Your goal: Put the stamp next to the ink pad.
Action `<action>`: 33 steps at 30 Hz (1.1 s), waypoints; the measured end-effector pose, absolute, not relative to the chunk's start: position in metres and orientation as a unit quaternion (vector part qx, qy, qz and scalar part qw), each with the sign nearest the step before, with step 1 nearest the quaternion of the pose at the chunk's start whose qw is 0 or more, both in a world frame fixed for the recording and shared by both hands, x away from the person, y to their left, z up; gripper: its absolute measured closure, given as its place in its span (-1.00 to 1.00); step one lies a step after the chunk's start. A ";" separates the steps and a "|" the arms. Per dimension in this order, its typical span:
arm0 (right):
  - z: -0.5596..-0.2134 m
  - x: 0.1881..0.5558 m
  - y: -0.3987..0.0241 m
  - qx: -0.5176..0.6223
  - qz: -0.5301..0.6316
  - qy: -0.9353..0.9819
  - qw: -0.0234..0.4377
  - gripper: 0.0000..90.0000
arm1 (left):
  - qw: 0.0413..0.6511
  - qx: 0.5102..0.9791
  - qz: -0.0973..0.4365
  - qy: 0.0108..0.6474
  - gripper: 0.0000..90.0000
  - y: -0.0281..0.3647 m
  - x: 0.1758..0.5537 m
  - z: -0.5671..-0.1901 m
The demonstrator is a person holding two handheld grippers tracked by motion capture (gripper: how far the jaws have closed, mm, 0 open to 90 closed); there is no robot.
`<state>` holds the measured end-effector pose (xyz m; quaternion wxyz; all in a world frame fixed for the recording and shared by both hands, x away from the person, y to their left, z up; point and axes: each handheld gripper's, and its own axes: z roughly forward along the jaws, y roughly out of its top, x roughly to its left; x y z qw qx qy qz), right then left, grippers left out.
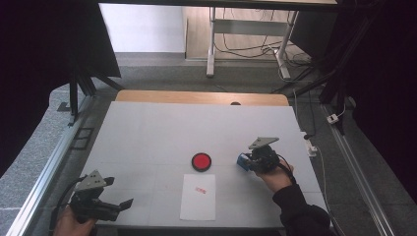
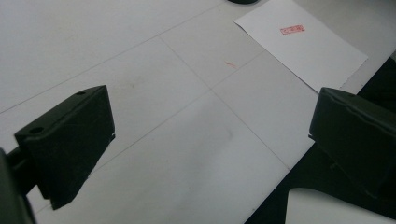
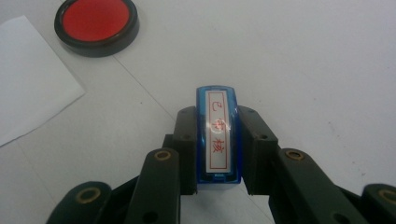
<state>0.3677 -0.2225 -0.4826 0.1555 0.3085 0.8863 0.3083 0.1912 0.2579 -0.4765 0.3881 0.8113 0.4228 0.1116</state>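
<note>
From above, the right gripper (image 1: 247, 161) held a small blue stamp (image 1: 242, 161) just right of the red ink pad (image 1: 201, 162), above the stamped paper (image 1: 198, 196). The left gripper (image 1: 120, 206) waited, jaws wide and empty. Along the right gripper's jaws, the stamp (image 3: 218, 136) sat clamped by its long sides; it looked light, rigid, slick plastic, best pinched there.

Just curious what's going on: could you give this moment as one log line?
right claw: shut on blue stamp | left claw: open, idle | paper: already stamped | red ink pad: open
</note>
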 end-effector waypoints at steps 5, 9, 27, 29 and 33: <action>-0.483 0.368 -0.223 0.310 0.311 0.885 0.155 0.56 | 0.387 0.812 0.112 0.423 -1.00 0.258 0.191 -0.477; -0.482 0.368 -0.224 0.314 0.316 0.882 0.156 0.50 | 0.387 0.812 0.111 0.422 -1.00 0.258 0.191 -0.477; -0.463 0.356 -0.227 0.332 0.352 0.861 0.160 -0.06 | 0.388 0.811 0.111 0.423 -1.00 0.258 0.191 -0.477; -0.461 0.354 -0.227 0.330 0.355 0.860 0.160 -0.14 | 0.388 0.811 0.111 0.423 -1.00 0.258 0.191 -0.477; -0.456 0.349 -0.226 0.330 0.363 0.857 0.154 -0.27 | 0.387 0.812 0.111 0.423 -1.00 0.258 0.191 -0.477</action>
